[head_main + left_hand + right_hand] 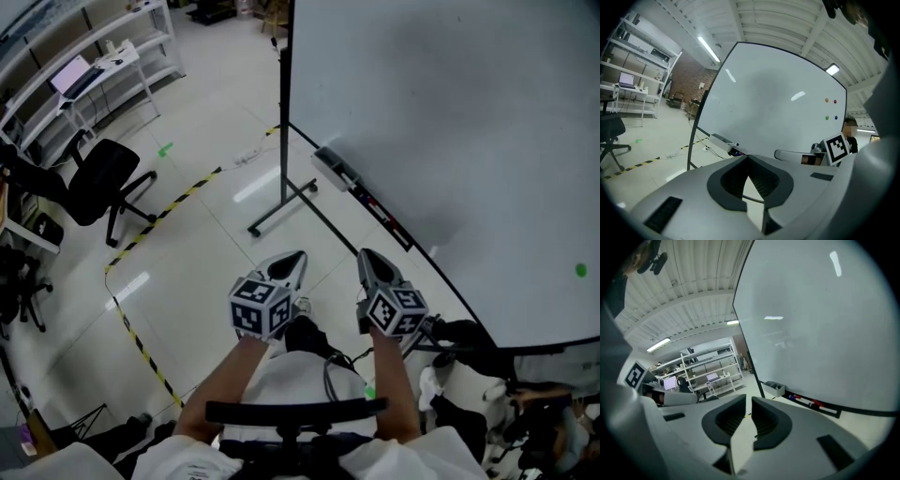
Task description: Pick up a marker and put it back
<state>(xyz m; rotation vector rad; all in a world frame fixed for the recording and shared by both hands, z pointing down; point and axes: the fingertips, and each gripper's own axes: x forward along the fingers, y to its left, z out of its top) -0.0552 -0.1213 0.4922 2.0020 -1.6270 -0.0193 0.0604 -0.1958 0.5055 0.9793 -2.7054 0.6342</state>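
The left tongs (746,157) are pinched tip to tip on nothing. The right tongs (749,400) stand narrowly apart, also empty, likely readying a grasp. The markers (385,216) lie on the tray (405,239) of the whiteboard (450,122), at twelve o'clock from the right tongs and not yet reached.
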